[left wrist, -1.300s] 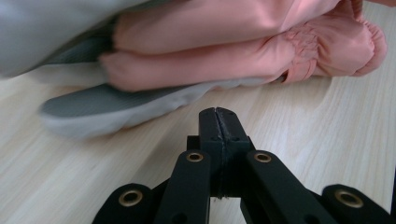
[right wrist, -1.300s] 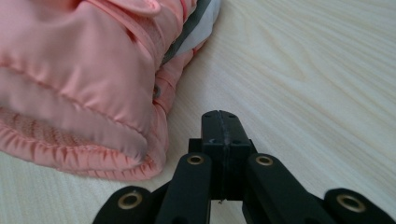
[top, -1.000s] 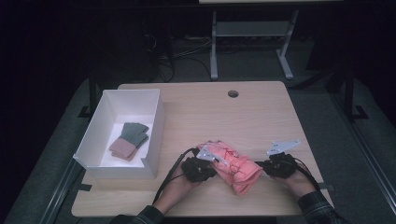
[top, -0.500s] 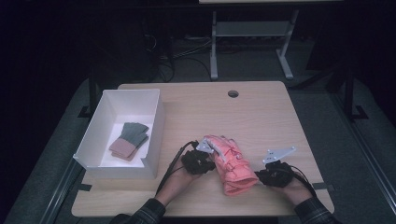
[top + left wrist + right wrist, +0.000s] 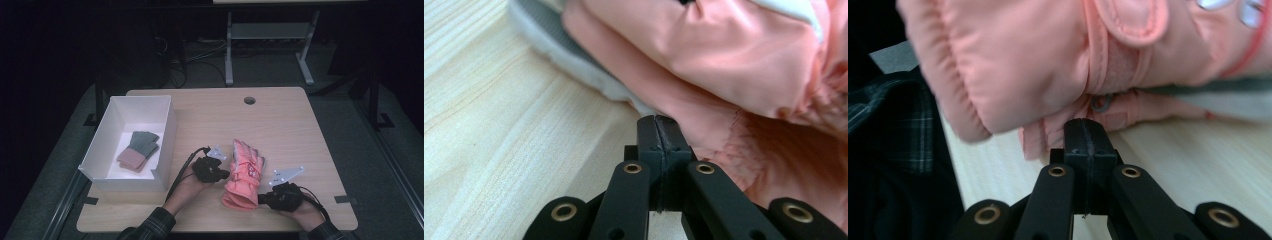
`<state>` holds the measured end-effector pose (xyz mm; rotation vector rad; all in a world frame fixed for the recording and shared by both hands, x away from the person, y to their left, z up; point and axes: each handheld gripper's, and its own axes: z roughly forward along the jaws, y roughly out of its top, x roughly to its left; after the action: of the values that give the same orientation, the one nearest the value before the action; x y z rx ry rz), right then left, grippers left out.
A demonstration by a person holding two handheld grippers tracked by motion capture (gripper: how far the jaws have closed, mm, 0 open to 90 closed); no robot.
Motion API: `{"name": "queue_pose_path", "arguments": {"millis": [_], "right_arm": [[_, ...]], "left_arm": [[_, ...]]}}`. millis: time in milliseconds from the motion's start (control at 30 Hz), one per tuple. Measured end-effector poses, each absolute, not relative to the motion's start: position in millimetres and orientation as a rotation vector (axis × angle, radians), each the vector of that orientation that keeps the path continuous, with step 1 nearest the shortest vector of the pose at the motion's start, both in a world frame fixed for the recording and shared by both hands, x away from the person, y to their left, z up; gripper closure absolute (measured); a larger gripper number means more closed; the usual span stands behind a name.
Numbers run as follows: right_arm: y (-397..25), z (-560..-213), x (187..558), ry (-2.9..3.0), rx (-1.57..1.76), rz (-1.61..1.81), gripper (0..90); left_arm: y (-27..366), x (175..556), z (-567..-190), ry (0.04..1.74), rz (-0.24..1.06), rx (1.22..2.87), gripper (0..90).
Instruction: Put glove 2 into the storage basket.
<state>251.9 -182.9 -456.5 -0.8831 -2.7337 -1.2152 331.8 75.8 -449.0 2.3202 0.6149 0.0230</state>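
High view: pink ski glove [image 5: 243, 175] lies on the wooden table [image 5: 300, 130], cuff toward the person, between both grippers. Left gripper [image 5: 218, 173] sits at its left edge, right gripper [image 5: 264, 198] at the cuff's right side. Left gripper view: jaws pressed fully together, tips touching the glove's pink fabric [image 5: 724, 75] just beyond them. Right gripper view: jaws closed tight, nothing visibly between them, tips against the glove's lower edge [image 5: 1048, 65]. White box [image 5: 165, 145] holding folded cloths [image 5: 139, 150] stands left of the left gripper.
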Motion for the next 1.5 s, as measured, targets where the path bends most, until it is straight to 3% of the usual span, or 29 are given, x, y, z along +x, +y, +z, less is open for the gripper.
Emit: {"name": "queue_pose_path", "arguments": {"millis": [500, 1100, 1500], "right_arm": [[-143.1, -457.1, 239.4, -2.736, -0.735, -1.226, 90.0], [-199.8, -421.0, 239.2, -2.742, -0.918, -1.458, 90.0], [-192.9, -414.2, 265.5, -2.738, -0.956, -1.568, 90.0]], "left_arm": [[77.8, 332.1, -448.2, 0.611, 0.001, 2.329, 89.9], [108.2, 323.4, -439.2, 0.671, 0.052, 2.335, 87.5], [112.7, 325.4, -439.2, 0.717, 0.054, 2.317, 85.8]]}}
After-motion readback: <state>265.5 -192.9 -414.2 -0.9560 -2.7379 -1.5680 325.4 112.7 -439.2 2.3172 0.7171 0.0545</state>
